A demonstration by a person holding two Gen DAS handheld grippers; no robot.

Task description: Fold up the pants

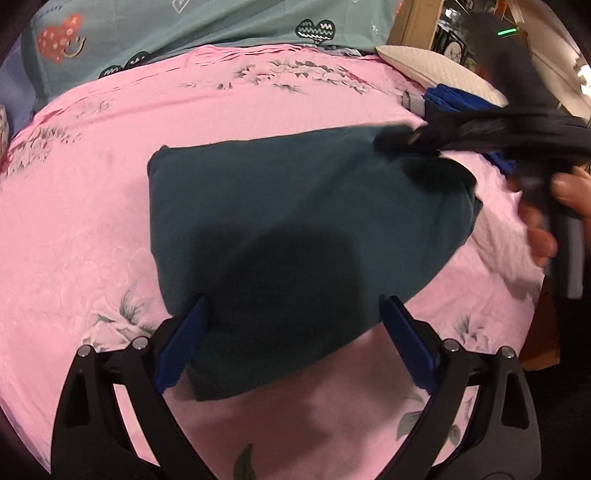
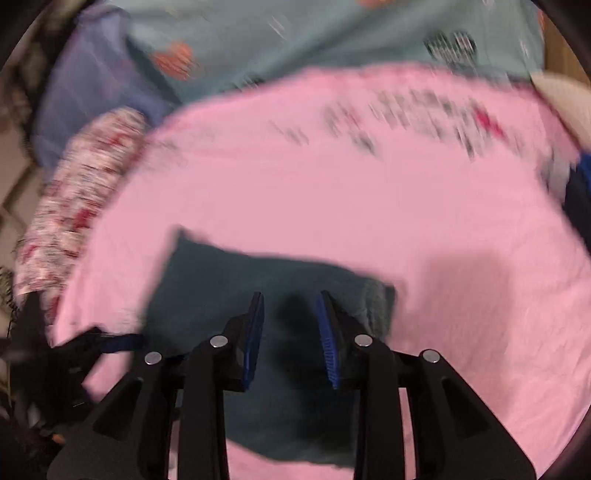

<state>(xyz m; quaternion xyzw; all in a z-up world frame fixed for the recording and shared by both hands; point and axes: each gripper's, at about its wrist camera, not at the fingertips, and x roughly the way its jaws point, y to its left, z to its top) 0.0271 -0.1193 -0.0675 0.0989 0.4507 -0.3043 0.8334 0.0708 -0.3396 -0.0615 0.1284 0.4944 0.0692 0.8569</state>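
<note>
The dark teal pants [image 1: 295, 206] lie folded into a compact rectangle on the pink floral sheet [image 1: 92, 229]. My left gripper [image 1: 294, 301] is open wide, and its blue pads [image 1: 188, 343] straddle the near edge of the pants without pressing on them. The right gripper [image 1: 391, 140], blurred and held by a hand [image 1: 554, 206], hovers at the pants' far right corner. In the right wrist view, the right gripper [image 2: 291, 295] hangs over the pants [image 2: 207, 295] with its jaws narrowly apart. Only shadow shows between them.
A teal quilt with heart prints [image 1: 184, 33] lies beyond the sheet. A white pillow [image 1: 436, 70] and blue clothing [image 1: 454, 99] sit at the far right. A floral pillow [image 2: 85, 192] lies at the left. The sheet around the pants is bare pink fabric.
</note>
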